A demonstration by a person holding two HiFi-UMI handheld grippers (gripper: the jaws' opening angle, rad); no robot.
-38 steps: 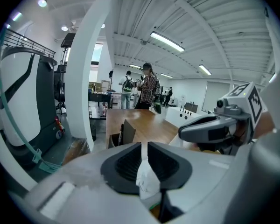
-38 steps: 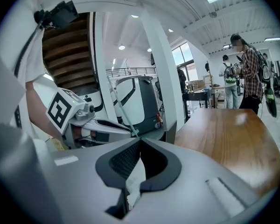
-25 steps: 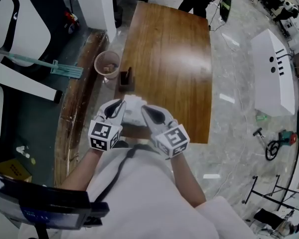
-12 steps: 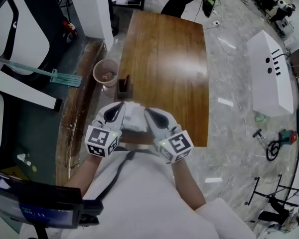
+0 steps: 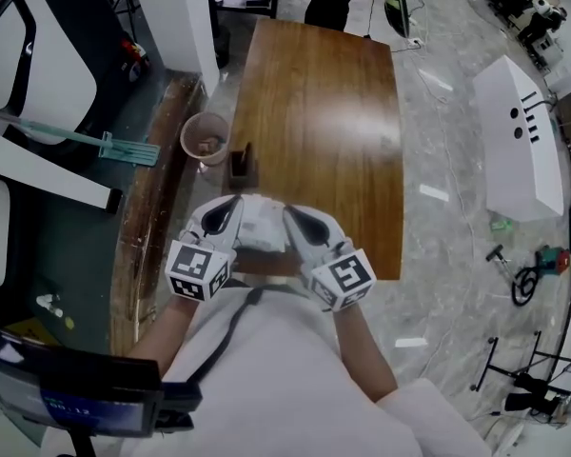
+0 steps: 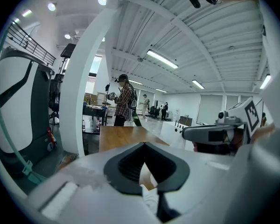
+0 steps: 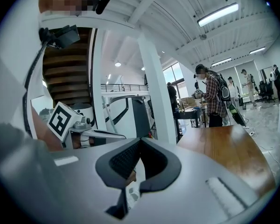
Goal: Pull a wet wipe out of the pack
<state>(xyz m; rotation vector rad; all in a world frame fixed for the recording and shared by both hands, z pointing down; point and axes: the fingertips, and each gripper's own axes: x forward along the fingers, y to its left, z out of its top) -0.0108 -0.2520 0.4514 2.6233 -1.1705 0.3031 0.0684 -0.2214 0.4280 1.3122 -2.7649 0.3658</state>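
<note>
Over the near end of the wooden desk, we hold the white wet wipe pack between our two tools, close to our chest. The left tool and the right tool face each other from opposite sides, each clenched on the pack's white material. Whether the left tool pinches wrapper or a wipe itself, we cannot tell.
</note>
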